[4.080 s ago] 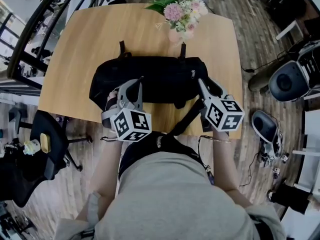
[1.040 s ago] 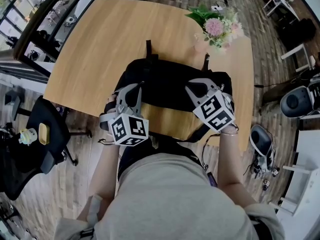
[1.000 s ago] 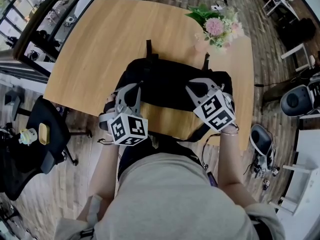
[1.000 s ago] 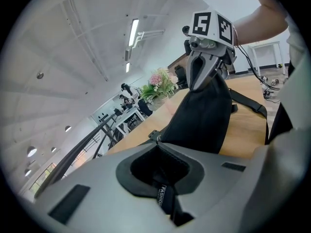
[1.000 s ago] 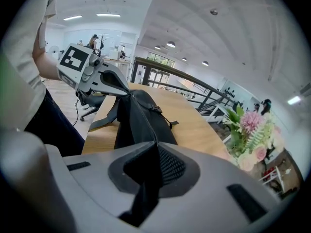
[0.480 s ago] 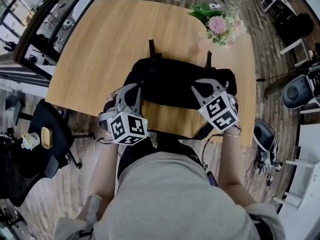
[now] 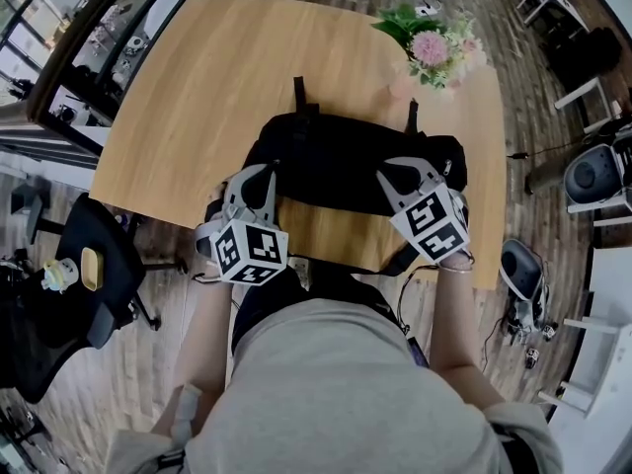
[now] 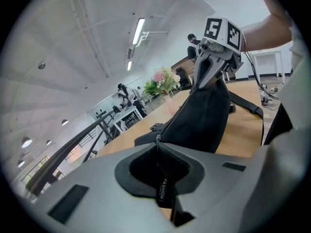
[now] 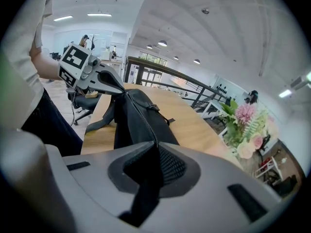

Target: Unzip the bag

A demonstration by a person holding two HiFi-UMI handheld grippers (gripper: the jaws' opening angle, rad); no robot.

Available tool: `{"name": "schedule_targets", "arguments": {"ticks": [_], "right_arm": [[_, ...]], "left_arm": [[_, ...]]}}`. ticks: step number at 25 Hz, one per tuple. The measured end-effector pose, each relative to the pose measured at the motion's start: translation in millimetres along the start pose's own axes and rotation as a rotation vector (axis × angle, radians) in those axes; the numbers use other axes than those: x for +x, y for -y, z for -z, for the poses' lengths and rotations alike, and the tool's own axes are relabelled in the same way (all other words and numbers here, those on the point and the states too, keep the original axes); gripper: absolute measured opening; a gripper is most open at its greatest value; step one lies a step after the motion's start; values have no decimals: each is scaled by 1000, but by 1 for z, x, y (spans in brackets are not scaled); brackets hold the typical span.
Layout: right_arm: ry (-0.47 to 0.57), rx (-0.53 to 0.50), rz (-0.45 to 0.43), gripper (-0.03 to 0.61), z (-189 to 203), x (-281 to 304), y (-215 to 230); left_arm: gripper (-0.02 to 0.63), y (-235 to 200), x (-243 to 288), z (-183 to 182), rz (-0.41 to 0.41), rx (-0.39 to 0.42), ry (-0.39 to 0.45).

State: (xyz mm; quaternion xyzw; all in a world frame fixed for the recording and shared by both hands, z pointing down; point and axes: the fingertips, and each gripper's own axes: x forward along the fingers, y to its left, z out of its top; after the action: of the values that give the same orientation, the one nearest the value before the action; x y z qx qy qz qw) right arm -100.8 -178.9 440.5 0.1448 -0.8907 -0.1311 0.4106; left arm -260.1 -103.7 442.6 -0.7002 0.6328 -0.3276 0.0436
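Well, the left claw (image 8: 157, 143) pinched the zip tab (image 8: 161, 191) and the right claw (image 9: 154, 148) gripped the bag (image 9: 141, 113), but a weak pinch could have let the tab slip from between its jaws.

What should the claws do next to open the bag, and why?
Probably slide the left claw, which pinches the pull tab, along the zip toward the right claw: the zip looks shut, and the right claw holds the bag at its other end.
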Motion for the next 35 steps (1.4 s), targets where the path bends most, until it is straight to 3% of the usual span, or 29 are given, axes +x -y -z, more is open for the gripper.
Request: {"name": "schedule_targets", "arguments": {"ticks": [6, 8, 11, 15, 22, 25, 30, 35], "right_arm": [[17, 41, 52, 53, -1, 2, 2], [31, 74, 60, 65, -1, 1, 4], [83, 149, 70, 95, -7, -5, 10], [179, 302, 64, 115, -15, -15, 8], [349, 503, 57, 118, -34, -40, 13], [409, 581, 38, 107, -39, -52, 15], [442, 604, -3, 106, -48, -66, 2], [483, 674, -21, 68, -49, -72, -8]], "left_arm": [[25, 9, 1, 5, 20, -48, -54], [29, 8, 0, 2, 24, -99, -47], [141, 8, 0, -9, 38, -224, -22], [144, 15, -3, -36, 64, -402, 39], [143, 31, -3, -81, 231, -685, 174], [128, 29, -4, -93, 257, -707, 206], [80, 30, -8, -109, 273, -738, 249], [49, 45, -7, -120, 308, -723, 236]]}}
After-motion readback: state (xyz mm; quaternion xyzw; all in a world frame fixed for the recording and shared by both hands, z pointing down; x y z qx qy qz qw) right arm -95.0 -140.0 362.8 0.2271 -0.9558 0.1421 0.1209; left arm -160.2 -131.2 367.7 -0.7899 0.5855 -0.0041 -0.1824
